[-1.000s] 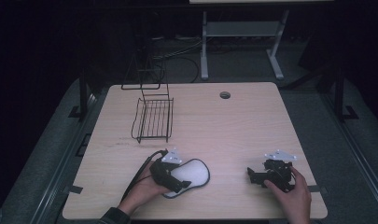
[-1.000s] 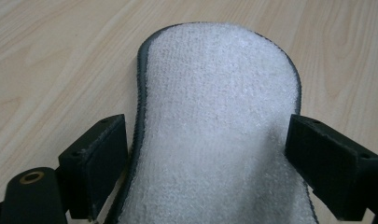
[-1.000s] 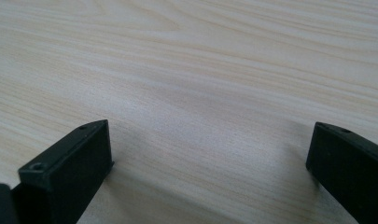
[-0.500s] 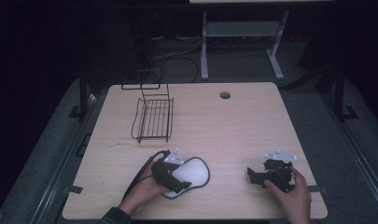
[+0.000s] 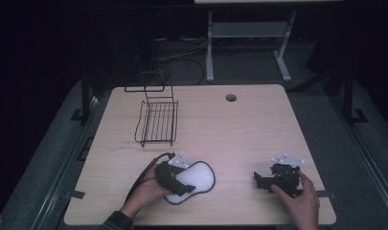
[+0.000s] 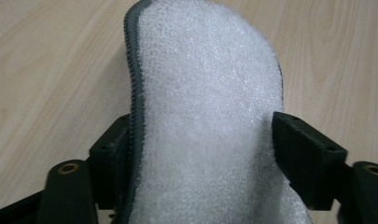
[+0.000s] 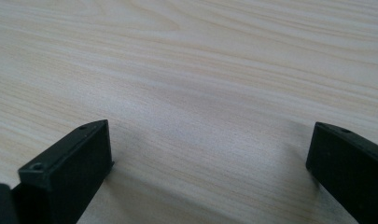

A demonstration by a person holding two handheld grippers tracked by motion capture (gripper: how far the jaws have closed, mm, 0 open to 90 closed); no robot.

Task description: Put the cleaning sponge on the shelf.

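Two grippers sit low at the worktop's (image 5: 258, 124) near edge. Fingers of the left gripper (image 5: 175, 179) have just been closing around the white fleecy insole (image 5: 197, 177) lying flat there, both pads touching its sides (likely a grip for lifting). Right gripper (image 5: 270, 181) rests wide open, empty. Farther back stands a wire rack (image 5: 157, 122).

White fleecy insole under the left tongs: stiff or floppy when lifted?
Probably floppy: the insole looks thin and soft, so its free end may droop. Likely light. Its fuzzy surface should resist slipping between the left tongs, whose jaws have just been closing against its edges.
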